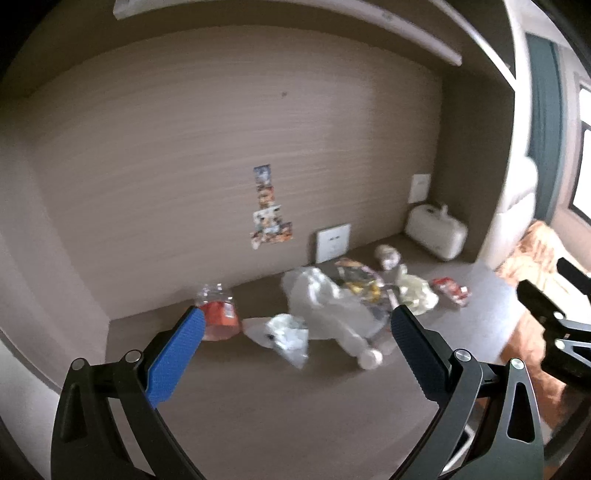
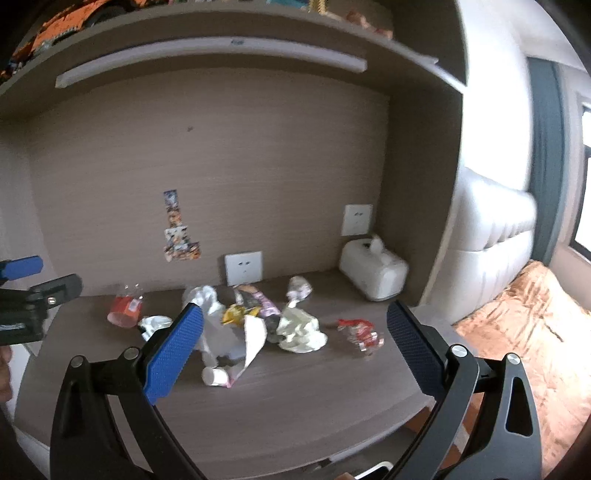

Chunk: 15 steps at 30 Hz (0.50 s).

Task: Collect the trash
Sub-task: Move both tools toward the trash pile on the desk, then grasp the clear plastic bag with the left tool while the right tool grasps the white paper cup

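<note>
Trash lies scattered on a brown desk [image 2: 295,398]: a clear cup with a red label [image 2: 125,309] on its side at the left, a white plastic bottle [image 2: 218,354], colourful snack wrappers [image 2: 251,304], a crumpled pale tissue [image 2: 301,330], a red wrapper [image 2: 360,332] at the right. My left gripper [image 1: 297,321] is open and empty, held above the desk in front of the cup [image 1: 218,314] and a clear plastic bag [image 1: 317,295]. My right gripper [image 2: 295,319] is open and empty, above the pile's near side.
A white tissue box [image 2: 373,267] stands at the back right corner. Wall sockets [image 2: 243,267] and stickers [image 2: 177,230] are on the back panel. A shelf [image 2: 221,33] hangs overhead. A white sofa [image 2: 491,240] and an orange blanket [image 2: 535,332] lie to the right.
</note>
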Available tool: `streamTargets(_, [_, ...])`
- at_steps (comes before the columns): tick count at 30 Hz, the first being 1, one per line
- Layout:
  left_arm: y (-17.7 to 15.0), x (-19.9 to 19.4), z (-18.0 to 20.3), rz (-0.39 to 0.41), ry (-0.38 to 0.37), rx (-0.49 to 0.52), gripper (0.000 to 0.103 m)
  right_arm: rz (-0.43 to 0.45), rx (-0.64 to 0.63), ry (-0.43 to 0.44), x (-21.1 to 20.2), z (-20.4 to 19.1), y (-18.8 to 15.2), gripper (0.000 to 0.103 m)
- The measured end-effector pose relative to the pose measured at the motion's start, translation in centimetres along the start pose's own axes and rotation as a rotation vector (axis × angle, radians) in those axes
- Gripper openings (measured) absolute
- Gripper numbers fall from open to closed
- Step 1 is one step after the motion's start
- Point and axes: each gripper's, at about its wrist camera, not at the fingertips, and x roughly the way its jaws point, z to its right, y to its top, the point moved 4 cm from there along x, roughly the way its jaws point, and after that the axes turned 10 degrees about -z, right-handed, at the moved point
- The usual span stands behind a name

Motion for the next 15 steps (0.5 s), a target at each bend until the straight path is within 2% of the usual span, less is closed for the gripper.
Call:
streamTargets(5, [0.5,3.2,-1.6,-0.056,-0.018,-0.029,0.098,-0.028,-0.029,-0.008,2.9,-1.9,-0.2,0.099])
streamTargets(11, [0.2,7.8,-2.8,-0.108,-0.014,-0.012,0.098,-0.09,-0.004,0.013,7.2,-3.0,-0.7,0.099])
streamTargets(15, [-0.3,11.6,-3.0,-0.144,-0.015,0.002,0.098,-0.141,0.015,-0.02,11.1,-3.7,-1.7,0.099])
